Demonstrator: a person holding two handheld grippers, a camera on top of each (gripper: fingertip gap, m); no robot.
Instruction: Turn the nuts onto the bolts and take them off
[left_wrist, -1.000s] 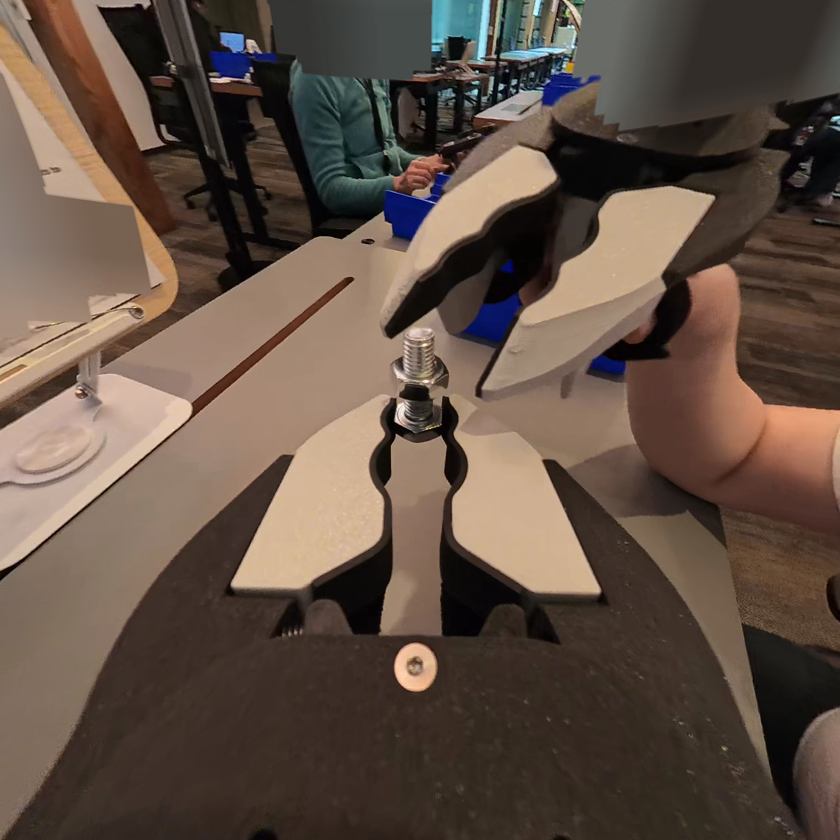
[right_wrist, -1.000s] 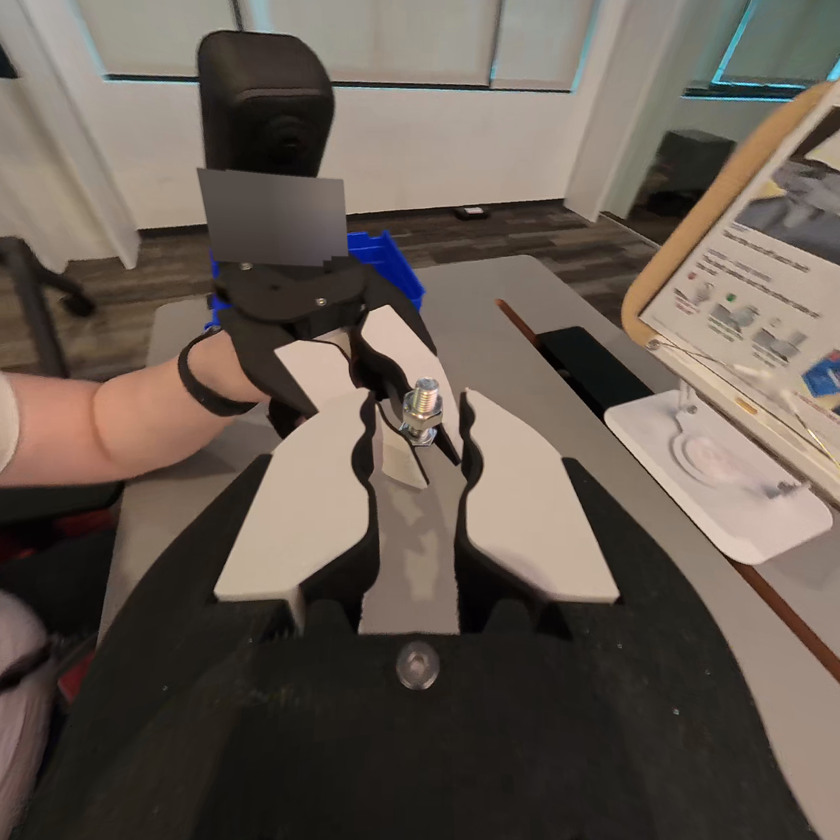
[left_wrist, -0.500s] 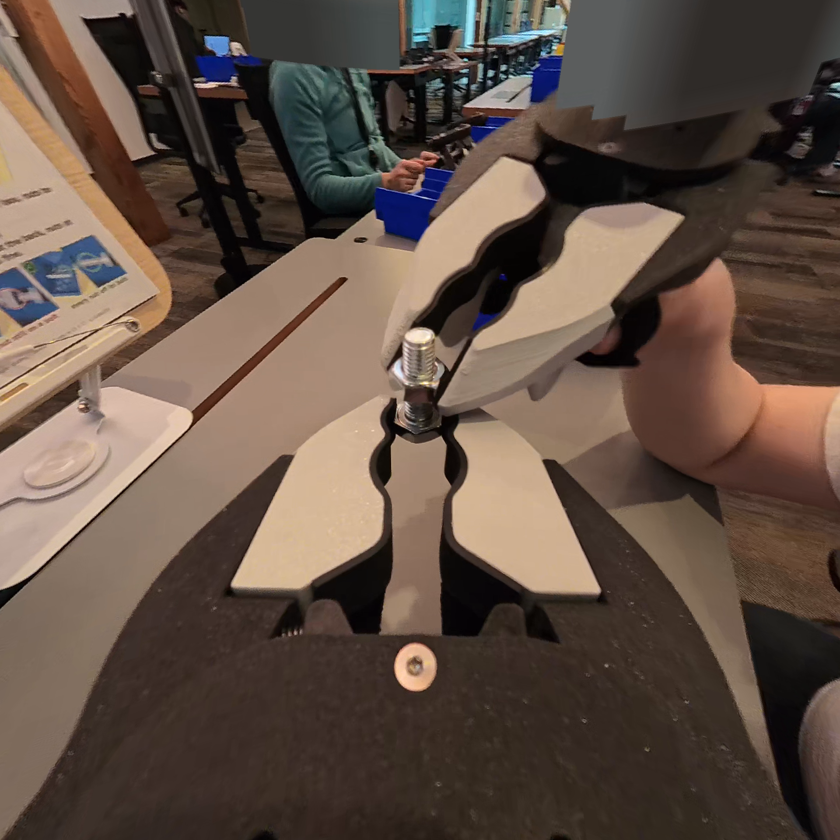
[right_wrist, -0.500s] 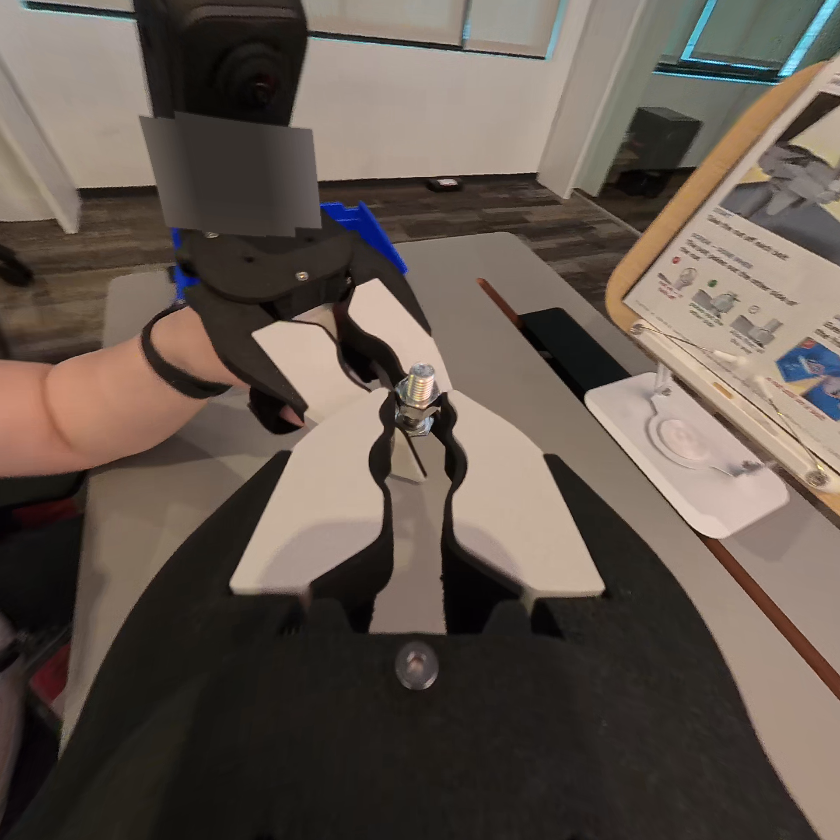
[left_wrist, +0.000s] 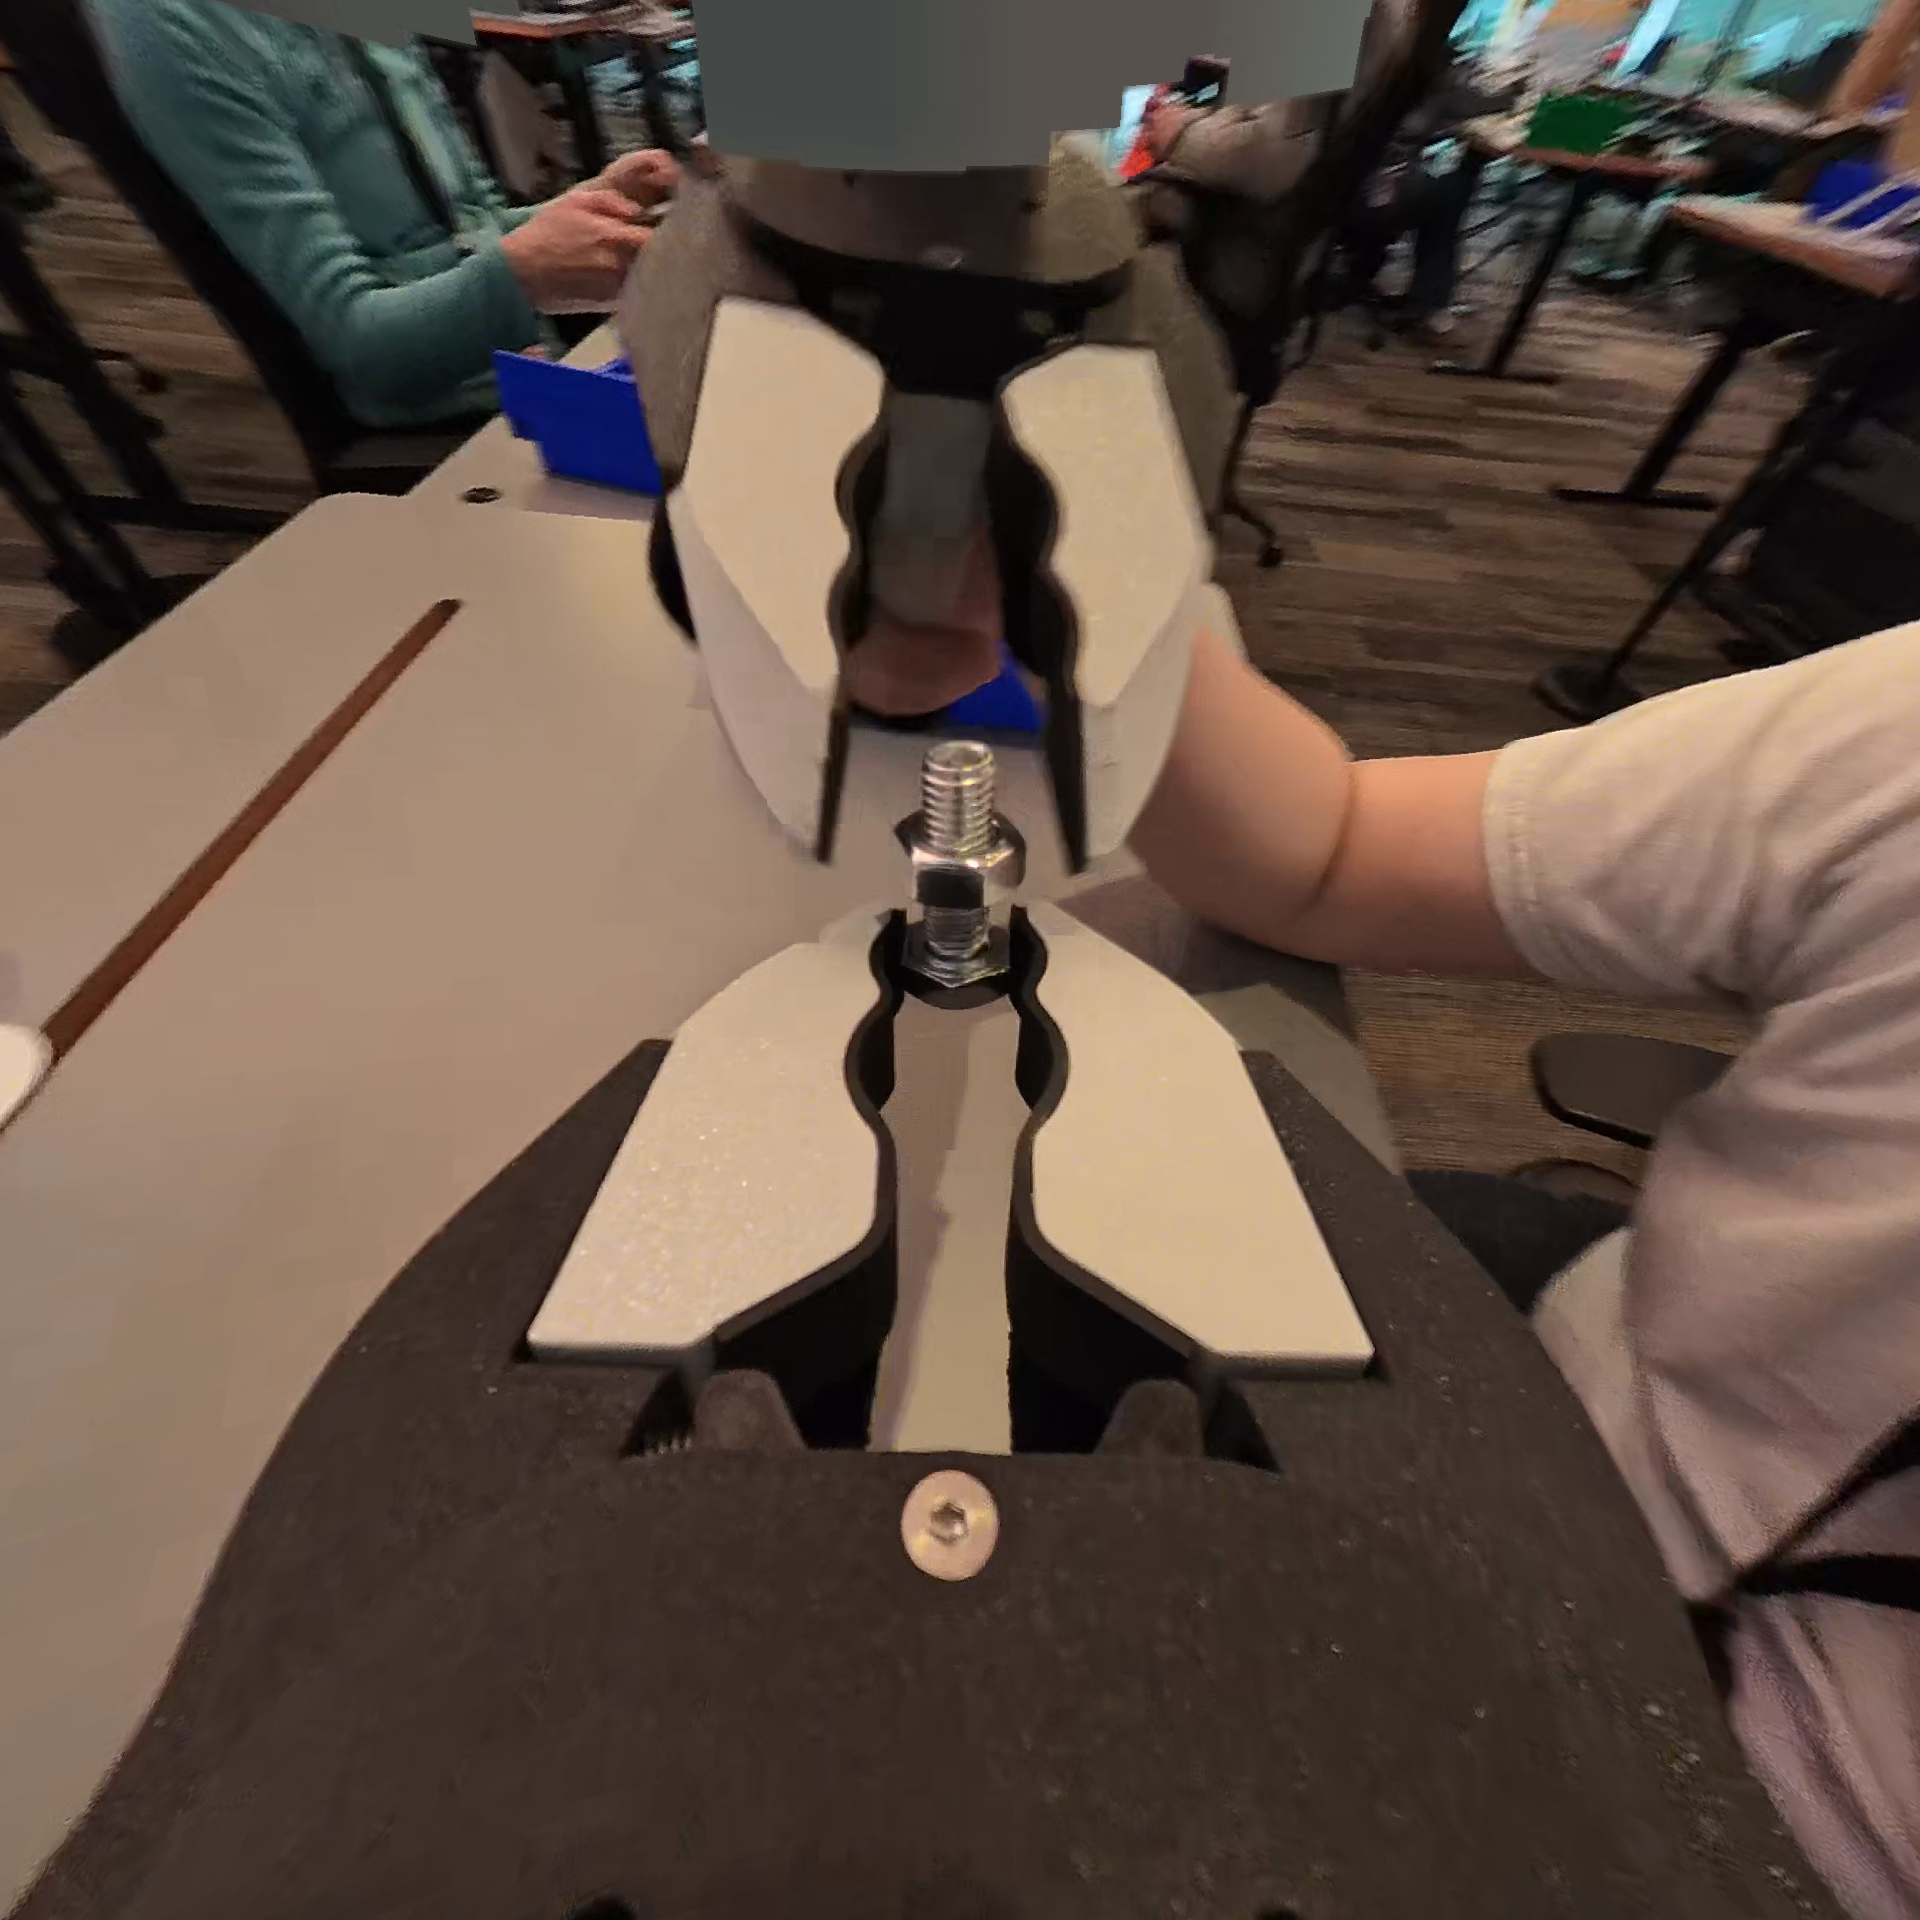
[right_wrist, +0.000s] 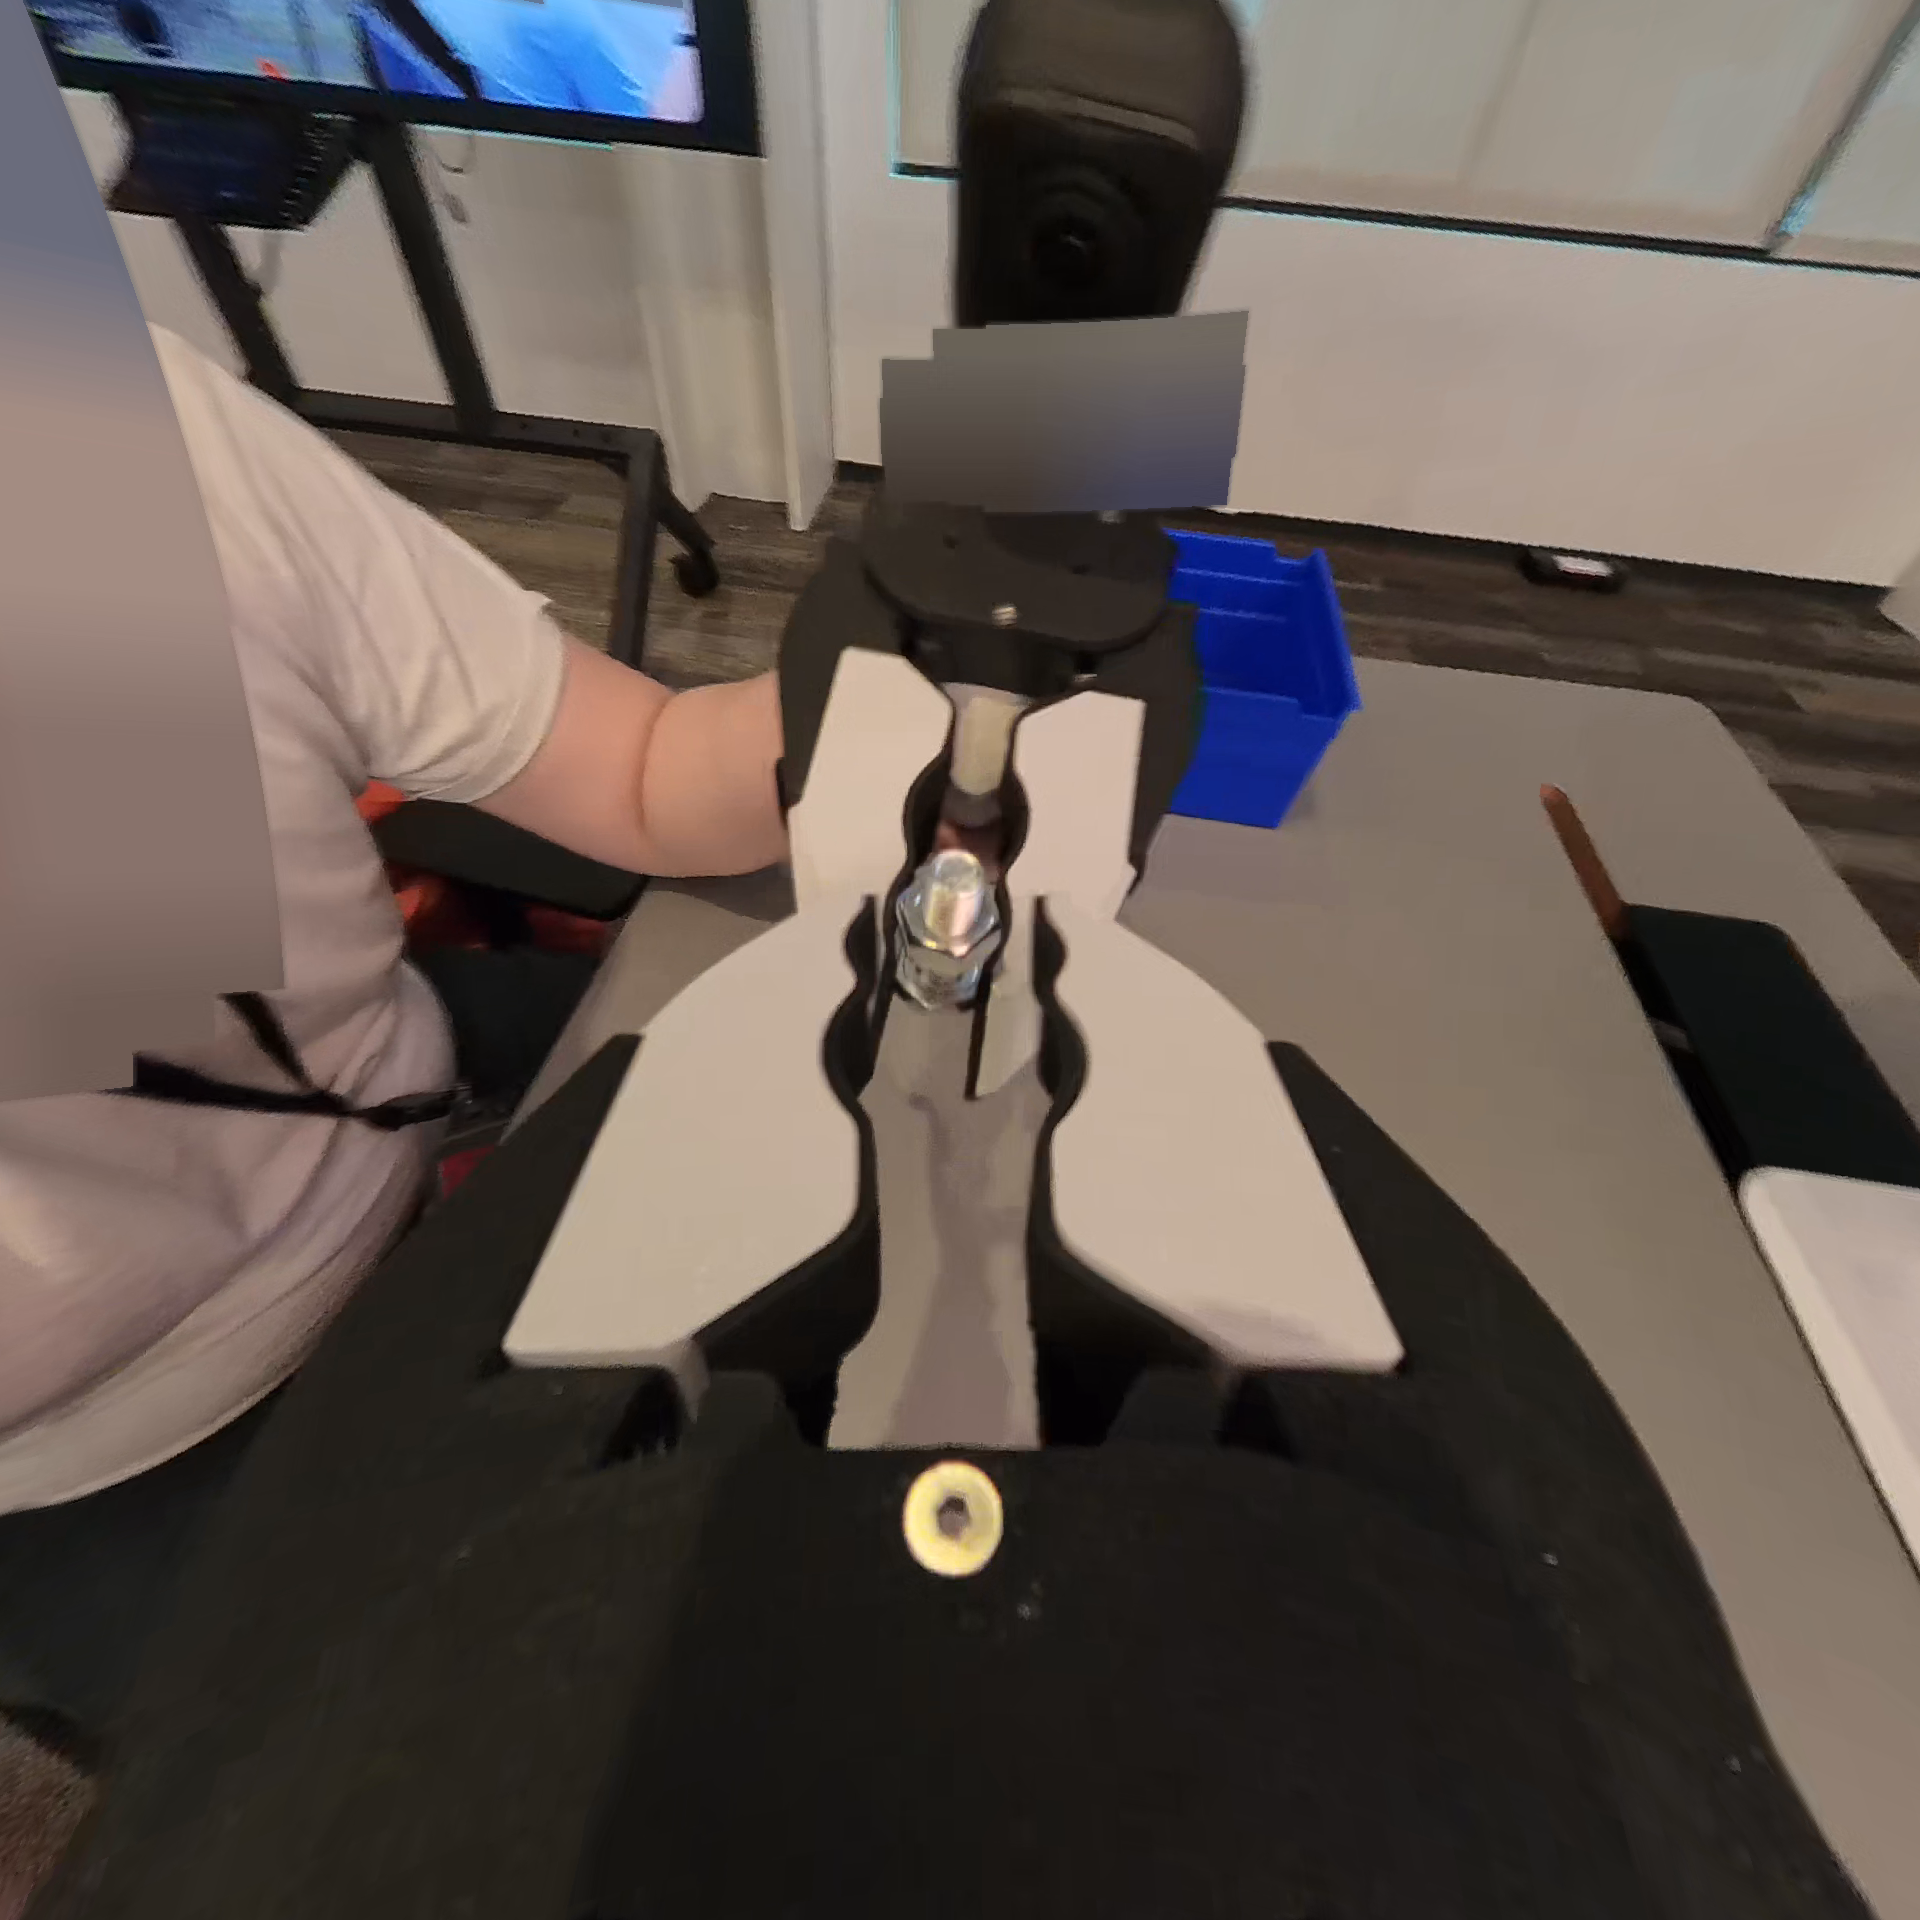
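A silver bolt (left_wrist: 958, 774) stands upright with a silver hex nut (left_wrist: 958, 862) partway down its thread. My left gripper (left_wrist: 951, 935) is shut on the bolt's lower end, just above the grey table (left_wrist: 364, 831). My right gripper (left_wrist: 951, 836) faces it head on. Its jaws are open, one on each side of the nut, with a gap at both sides. In the right wrist view my right gripper (right_wrist: 951, 920) straddles the nut (right_wrist: 940, 940), and the left gripper (right_wrist: 940, 1003) holds the bolt (right_wrist: 954, 894) from the far side.
A blue bin (right_wrist: 1262, 686) stands on the table behind the left gripper. A black pad (right_wrist: 1766, 1039) and a white stand base (right_wrist: 1849, 1299) lie at the right. A brown slot (left_wrist: 260, 821) runs along the table. A person in teal (left_wrist: 312, 239) sits beyond the table. The tips of both grippers are at nearly the same place.
The right gripper closed on the nut half a second ago and has now opened off it. It has swung from a tilted approach to face the left gripper squarely.
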